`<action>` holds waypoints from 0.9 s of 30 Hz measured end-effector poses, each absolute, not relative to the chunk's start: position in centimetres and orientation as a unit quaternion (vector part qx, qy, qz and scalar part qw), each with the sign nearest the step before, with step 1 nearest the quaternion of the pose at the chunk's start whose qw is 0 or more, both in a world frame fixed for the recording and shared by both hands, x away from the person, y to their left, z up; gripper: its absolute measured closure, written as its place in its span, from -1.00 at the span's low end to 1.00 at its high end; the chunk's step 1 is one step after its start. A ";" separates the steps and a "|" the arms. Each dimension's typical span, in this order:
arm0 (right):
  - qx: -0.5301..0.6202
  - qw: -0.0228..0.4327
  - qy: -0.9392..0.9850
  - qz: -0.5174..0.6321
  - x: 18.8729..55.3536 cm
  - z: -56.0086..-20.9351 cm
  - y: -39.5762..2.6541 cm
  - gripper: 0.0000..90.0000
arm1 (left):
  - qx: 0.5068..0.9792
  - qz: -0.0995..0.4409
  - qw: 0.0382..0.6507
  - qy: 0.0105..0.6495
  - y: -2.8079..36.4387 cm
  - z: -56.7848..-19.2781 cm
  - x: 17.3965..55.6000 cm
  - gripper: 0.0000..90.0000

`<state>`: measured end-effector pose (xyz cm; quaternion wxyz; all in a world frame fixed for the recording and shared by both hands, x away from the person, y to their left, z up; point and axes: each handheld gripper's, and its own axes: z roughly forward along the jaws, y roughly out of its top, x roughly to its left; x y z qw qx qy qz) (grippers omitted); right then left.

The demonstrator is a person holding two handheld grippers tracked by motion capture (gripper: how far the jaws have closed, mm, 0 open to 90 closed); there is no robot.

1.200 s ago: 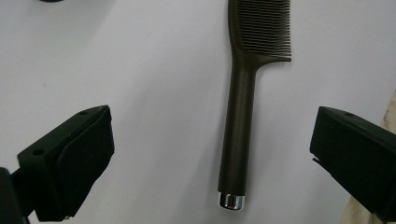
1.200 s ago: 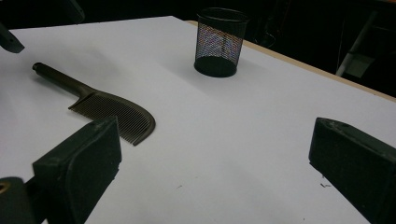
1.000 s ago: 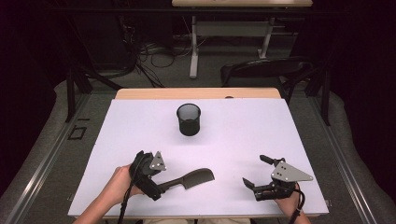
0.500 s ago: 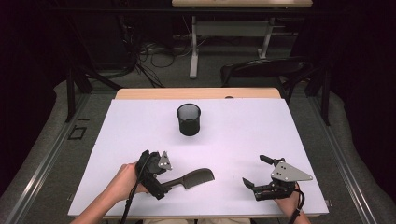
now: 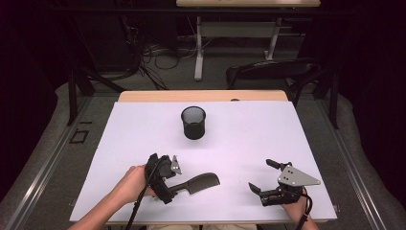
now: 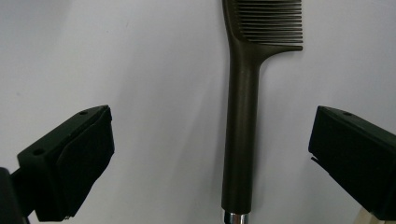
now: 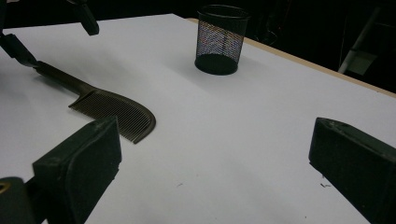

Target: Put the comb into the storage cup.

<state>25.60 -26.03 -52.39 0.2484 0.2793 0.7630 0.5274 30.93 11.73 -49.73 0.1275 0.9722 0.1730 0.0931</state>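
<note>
A dark comb (image 5: 201,182) lies flat on the white table (image 5: 249,139), near the front edge. In the left gripper view its handle (image 6: 240,130) runs up between my two jaws, touching neither. My left gripper (image 5: 172,184) is open and rolled on its side, straddling the handle's end. My right gripper (image 5: 259,175) rests open at the front right with nothing between its jaws. From the right gripper view (image 7: 215,163) I see the comb (image 7: 112,114) at left and the left gripper (image 7: 28,32) behind it. A black mesh cup (image 5: 193,122) stands upright mid-table.
The mesh cup (image 7: 220,39) stands well beyond both grippers. A wooden strip (image 5: 201,96) edges the table's far side. Behind it are a dark chair (image 5: 273,72), another table's legs and floor cables. Metal rails run along both sides of the table.
My left gripper has rolled onto its side and shifted slightly right, over the comb's handle. The comb, the cup and the right gripper have not moved.
</note>
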 end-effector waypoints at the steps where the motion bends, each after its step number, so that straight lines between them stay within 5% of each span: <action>1: 0.279 0.249 0.763 0.527 25.6 -52.4 -26.0 -0.95 | 0.973 0.094 0.125 0.169 11.6 -49.8 31.0 -0.99; 5: 0.280 0.248 0.763 0.527 25.6 -52.4 -26.0 -0.95 | 0.975 0.093 0.116 0.164 11.2 -49.9 31.0 -0.93; 9: 0.281 0.248 0.764 0.526 25.6 -52.4 -26.1 -0.95 | 0.978 0.088 0.110 0.154 10.9 -50.0 30.9 -0.64; 27: 0.282 0.245 0.764 0.526 25.7 -52.5 -26.1 -0.95 | 0.979 0.051 0.097 0.171 9.6 -50.5 31.3 0.06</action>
